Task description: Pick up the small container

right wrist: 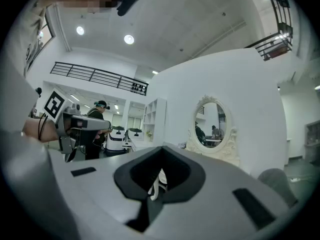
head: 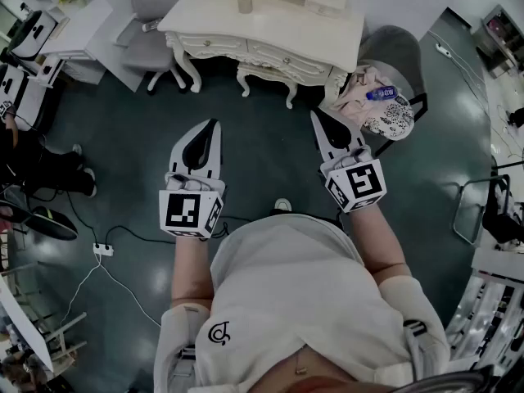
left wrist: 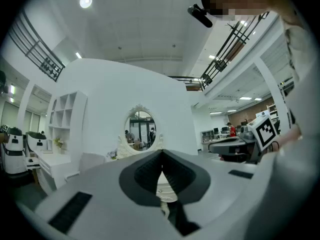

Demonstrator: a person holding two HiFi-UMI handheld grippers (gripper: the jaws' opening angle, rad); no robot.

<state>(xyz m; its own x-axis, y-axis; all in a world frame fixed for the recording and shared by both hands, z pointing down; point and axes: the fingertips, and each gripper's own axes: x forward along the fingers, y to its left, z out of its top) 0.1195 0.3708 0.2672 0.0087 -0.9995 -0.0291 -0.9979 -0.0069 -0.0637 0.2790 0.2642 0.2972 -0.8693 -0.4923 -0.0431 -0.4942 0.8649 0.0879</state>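
Observation:
A small pale container (head: 244,5) stands on top of the white dressing table (head: 270,35) at the far side of the head view. Both grippers are held at waist height over the dark floor, well short of the table, and point toward it. My left gripper (head: 215,124) is shut with nothing between its jaws. My right gripper (head: 314,115) is also shut and empty. In the left gripper view the closed jaws (left wrist: 161,154) face an oval mirror (left wrist: 140,130). The right gripper view shows its closed jaws (right wrist: 161,149) and the same mirror (right wrist: 210,125).
A grey chair (head: 399,49) to the right of the table holds a cloth and a blue bottle (head: 381,93). A grey office chair (head: 151,31) stands to the table's left. A power strip (head: 103,250) with cables lies on the floor. A person's legs (head: 41,174) show at left.

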